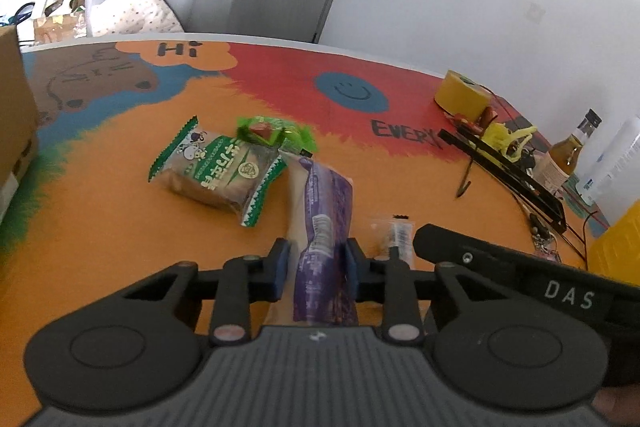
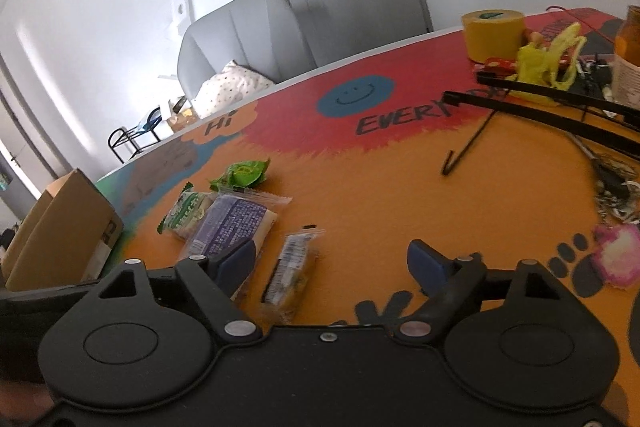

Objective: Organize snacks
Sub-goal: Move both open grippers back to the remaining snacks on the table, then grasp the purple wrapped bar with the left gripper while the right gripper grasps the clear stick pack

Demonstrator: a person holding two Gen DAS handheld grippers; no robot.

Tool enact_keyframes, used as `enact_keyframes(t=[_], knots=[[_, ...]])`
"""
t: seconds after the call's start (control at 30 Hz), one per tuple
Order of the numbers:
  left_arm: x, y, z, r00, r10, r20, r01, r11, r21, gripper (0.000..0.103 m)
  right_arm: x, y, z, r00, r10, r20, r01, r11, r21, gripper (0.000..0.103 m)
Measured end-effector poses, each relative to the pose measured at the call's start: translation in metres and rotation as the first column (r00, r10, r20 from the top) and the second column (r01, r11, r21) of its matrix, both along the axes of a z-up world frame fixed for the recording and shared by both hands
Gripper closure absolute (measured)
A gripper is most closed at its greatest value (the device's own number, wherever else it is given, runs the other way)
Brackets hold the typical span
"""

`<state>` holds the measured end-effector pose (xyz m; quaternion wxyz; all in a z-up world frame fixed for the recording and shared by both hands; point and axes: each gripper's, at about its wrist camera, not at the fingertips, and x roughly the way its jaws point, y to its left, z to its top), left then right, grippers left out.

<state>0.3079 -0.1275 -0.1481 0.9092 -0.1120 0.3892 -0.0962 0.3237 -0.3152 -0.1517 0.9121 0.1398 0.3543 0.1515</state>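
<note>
My left gripper [image 1: 317, 259] is shut on the near end of a long purple snack packet [image 1: 326, 195], which lies on the orange table mat [image 1: 120, 227]. A green-and-white biscuit packet [image 1: 218, 169] touches the purple one on the left, and a small bright green packet [image 1: 276, 133] lies behind them. My right gripper [image 2: 330, 261] is open, low over the mat. A small clear packet with a dark biscuit [image 2: 292, 267] lies between its fingers, nearer the left pad [image 2: 236, 259], with neither pad pressing on it. The purple packet [image 2: 232, 223] shows just beyond that pad.
A cardboard box [image 1: 12, 131] stands at the mat's left edge. At the back right are a yellow tape roll [image 1: 462, 93], a black hanger [image 1: 516, 171], a bottle [image 1: 572, 147] and a yellow bin [image 1: 620, 239]. Keys with a pink pompom [image 2: 616, 259] lie to the right.
</note>
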Motion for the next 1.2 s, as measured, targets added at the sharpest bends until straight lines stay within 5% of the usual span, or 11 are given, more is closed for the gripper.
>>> enact_keyframes(t=[0.4, 0.47, 0.53, 0.6, 0.93, 1.2], knots=[[-0.018, 0.028, 0.007, 1.000, 0.005, 0.005, -0.005, 1.000, 0.026, 0.077, 0.003, 0.034, -0.003, 0.998, 0.067, -0.009, -0.067, 0.996, -0.053, 0.039], [-0.021, 0.031, 0.006, 1.000, 0.008, 0.002, -0.008, 1.000, 0.025, 0.078, 0.000, 0.040, -0.003, 0.997, 0.072, 0.003, -0.071, 0.992, -0.106, 0.053], [-0.023, 0.033, 0.006, 1.000, 0.012, -0.003, -0.012, 1.000, 0.027, 0.078, -0.002, 0.039, -0.003, 0.998, 0.064, 0.006, -0.062, 0.989, -0.134, 0.079], [-0.025, 0.035, 0.006, 1.000, 0.010, -0.005, -0.010, 1.000, 0.030, 0.077, -0.004, 0.033, -0.003, 0.998, 0.058, -0.002, -0.057, 0.992, -0.116, 0.085], [-0.033, 0.030, 0.002, 1.000, 0.002, -0.028, 0.000, 0.997, 0.078, 0.068, -0.027, 0.019, 0.001, 0.999, 0.047, 0.011, -0.045, 0.995, -0.093, 0.086], [-0.041, 0.023, 0.000, 1.000, -0.011, -0.006, 0.012, 0.992, 0.126, 0.071, -0.038, 0.019, 0.015, 0.997, 0.052, 0.051, -0.048, 0.996, -0.072, 0.086]])
